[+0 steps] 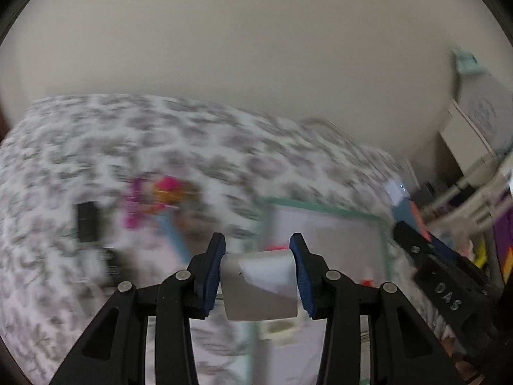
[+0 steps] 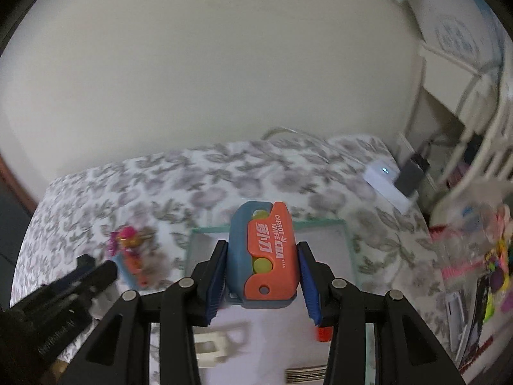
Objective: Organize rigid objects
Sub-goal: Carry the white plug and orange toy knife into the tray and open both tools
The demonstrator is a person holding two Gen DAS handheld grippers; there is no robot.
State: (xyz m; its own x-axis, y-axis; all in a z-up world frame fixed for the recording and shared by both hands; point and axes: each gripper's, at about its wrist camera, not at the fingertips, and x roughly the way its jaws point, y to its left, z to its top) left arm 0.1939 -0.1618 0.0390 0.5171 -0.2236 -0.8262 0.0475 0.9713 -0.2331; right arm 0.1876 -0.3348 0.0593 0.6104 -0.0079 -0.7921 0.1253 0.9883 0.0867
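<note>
Toy knife [image 2: 264, 258] printed "CARROT KNIFE", clamped in right gripper [image 2: 262, 276], over tray [image 2: 348, 234]

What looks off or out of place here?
Nothing spilled or broken shows. The left gripper holds a white block, the right gripper an orange-and-blue toy knife. Pink toys lie loose outside the tray.

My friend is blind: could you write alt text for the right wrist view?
An orange and blue toy knife is clamped in the right gripper above a green-rimmed tray on a floral cloth.
</note>
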